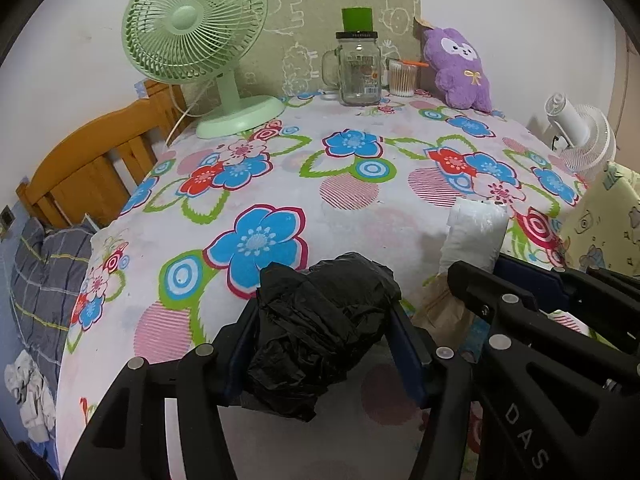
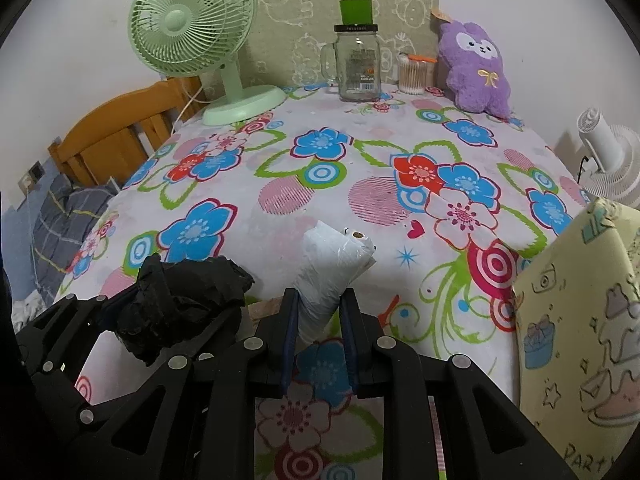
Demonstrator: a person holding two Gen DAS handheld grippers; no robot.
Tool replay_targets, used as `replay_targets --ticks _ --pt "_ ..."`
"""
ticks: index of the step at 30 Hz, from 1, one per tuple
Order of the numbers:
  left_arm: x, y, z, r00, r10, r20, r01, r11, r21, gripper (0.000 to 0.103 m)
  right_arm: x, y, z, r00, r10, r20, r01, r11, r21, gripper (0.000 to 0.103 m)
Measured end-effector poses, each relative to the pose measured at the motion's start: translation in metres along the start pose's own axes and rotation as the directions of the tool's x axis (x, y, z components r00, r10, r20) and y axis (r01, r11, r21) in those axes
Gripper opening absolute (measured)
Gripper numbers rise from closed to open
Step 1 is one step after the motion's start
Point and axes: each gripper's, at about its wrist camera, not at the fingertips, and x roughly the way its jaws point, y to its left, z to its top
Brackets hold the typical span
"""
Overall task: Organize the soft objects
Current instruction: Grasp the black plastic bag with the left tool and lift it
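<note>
Floral tablecloth, left claw clamping crumpled black bag, right claw clamping white roll, lower end hidden.

Pale yellow cartoon-print cushion cut by right edge. Clear glass jar's label print unreadable. Brown paper bag mostly behind right claw.

Open flowered cloth mid-table, green fan, glass jar, purple plush crowding far edge

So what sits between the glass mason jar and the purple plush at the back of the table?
A clear cotton swab container with an orange lid, seen in both wrist views.
</note>
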Motion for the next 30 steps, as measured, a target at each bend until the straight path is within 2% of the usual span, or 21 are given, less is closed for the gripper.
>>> replay_targets --ticks 23,30 --pt "-0.067 -0.009 -0.008 0.995 0.023 0.096 -0.020 0.999 -0.040 0.062 -0.071 0.000 -0.010 0.994 0.033 0.106 -0.030 0.999 -0.028 0.023" --pt "-0.091 -0.014 -0.008 0.990 0.006 0.139 -0.001 0.999 -0.039 0.062 -0.096 0.001 -0.010 0.988 0.031 0.152 -0.026 0.999 -0.040 0.023"
